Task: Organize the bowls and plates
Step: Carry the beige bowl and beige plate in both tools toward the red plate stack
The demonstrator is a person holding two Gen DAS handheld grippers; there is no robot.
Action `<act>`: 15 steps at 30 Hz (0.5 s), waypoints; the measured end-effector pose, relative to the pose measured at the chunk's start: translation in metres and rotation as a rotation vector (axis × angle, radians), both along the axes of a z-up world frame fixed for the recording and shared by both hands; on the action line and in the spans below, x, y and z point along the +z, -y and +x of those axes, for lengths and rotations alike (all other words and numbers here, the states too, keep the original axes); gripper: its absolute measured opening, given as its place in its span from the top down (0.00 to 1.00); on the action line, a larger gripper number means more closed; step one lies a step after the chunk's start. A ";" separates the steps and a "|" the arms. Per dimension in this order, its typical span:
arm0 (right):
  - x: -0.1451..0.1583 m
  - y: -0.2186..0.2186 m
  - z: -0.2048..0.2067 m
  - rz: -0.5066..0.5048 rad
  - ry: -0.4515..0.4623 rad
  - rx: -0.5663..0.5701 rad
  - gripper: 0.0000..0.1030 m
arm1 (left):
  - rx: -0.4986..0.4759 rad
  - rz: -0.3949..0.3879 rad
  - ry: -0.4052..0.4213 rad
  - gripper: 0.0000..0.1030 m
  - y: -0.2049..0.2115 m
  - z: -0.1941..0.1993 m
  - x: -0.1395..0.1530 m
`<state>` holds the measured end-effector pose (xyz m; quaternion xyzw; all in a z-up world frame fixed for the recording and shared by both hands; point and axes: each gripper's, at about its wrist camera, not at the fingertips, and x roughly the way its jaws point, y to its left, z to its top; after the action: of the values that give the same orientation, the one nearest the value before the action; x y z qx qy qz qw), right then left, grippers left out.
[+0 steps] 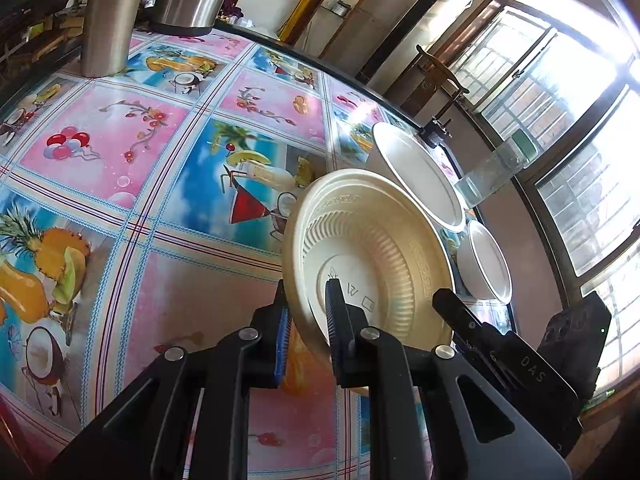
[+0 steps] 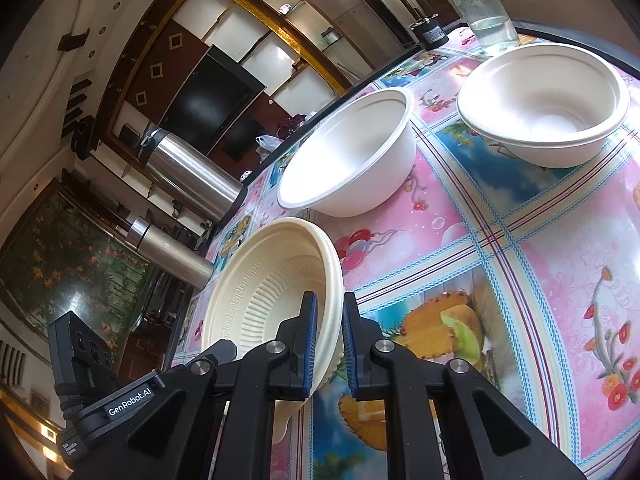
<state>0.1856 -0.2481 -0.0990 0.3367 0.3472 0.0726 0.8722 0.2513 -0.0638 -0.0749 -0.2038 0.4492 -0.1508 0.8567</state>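
Both grippers, left (image 1: 308, 316) & right (image 2: 329, 334), clamp cream plate (image 1: 376, 248) rim (tilted above tablecloth (image 1: 160, 152)).

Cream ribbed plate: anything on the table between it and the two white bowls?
Nothing visible. The cream ribbed plate, gripped by both the left gripper and right gripper, faces bare tablecloth up to the near white bowl and far white bowl.

Cream ribbed plate (image 1: 372, 256) tilted on edge; two white bowls (image 2: 352, 160) upright.
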 end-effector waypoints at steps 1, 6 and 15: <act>0.000 0.000 0.000 0.001 0.001 0.000 0.88 | 0.000 -0.001 0.002 0.87 0.000 0.000 0.001; 0.003 0.000 -0.001 0.003 0.015 0.009 0.88 | 0.008 -0.003 0.012 0.87 -0.002 -0.003 0.004; 0.005 0.000 -0.002 0.019 0.031 0.021 0.88 | 0.021 0.011 0.032 0.87 -0.004 -0.006 0.007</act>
<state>0.1833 -0.2481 -0.0939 0.3401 0.3364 0.0902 0.8735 0.2456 -0.0601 -0.0678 -0.2014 0.4343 -0.1424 0.8663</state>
